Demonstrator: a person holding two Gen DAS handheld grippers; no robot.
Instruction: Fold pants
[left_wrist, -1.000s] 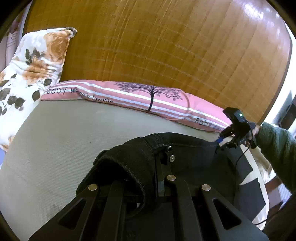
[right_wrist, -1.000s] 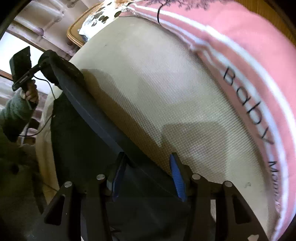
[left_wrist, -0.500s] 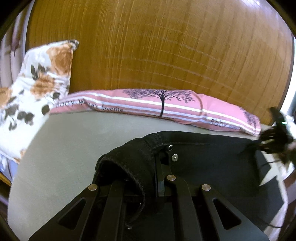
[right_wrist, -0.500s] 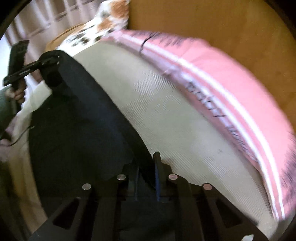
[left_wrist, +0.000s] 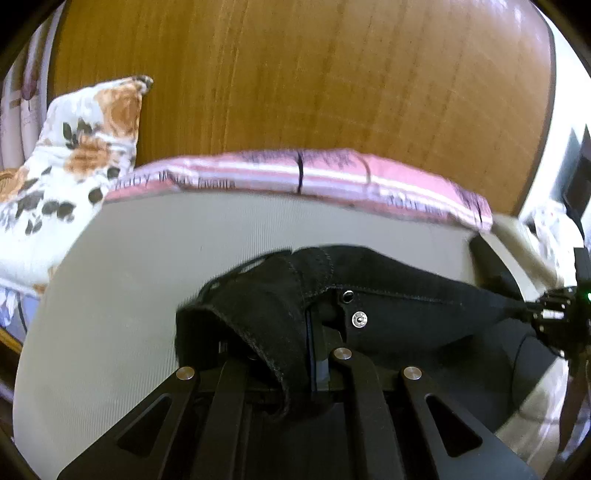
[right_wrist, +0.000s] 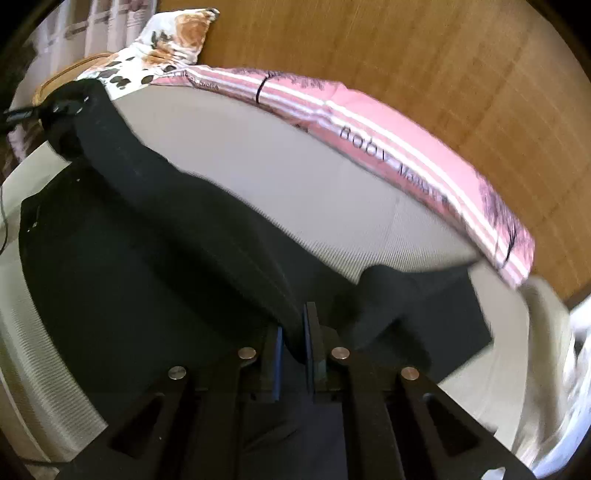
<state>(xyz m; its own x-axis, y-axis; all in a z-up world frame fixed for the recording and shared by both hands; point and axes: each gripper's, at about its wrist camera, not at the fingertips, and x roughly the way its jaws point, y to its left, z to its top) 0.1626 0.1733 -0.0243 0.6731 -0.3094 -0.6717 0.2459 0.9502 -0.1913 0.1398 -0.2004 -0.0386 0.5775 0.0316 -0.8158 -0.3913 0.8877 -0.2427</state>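
Two grippers hold one garment, and both views agree on that. Left wrist view: the left gripper (left_wrist: 314, 350) has its jaws closed on the waistband of the black pants (left_wrist: 406, 314), the fabric bunched over the fingers with the metal button (left_wrist: 359, 319) just beside them; the cloth runs taut to the right, where the right gripper (left_wrist: 554, 317) shows small at the frame edge. The garment sits over the grey bed surface (left_wrist: 147, 277), near its front edge, with a pink striped pillow (left_wrist: 295, 177) and a floral pillow (left_wrist: 74, 155) against the wooden headboard (left_wrist: 295, 74) behind. Right wrist view: the right gripper (right_wrist: 293, 347) has its blue pads pressed onto a ridge of the black cloth at the leg end, jaws closed on it; the pants (right_wrist: 147, 258) stretch away to the upper left, where the left gripper (right_wrist: 62, 107) holds the far end. A loose flap of leg lies on the bed beside the right fingers. Judgement: the step in hand is stretching the garment between waistband and leg, preparatory to a fold. The next move calls for keeping both grips firm and tension even, then laying the cloth flat or bringing one end over the other without letting the loose flap drag or bunch.
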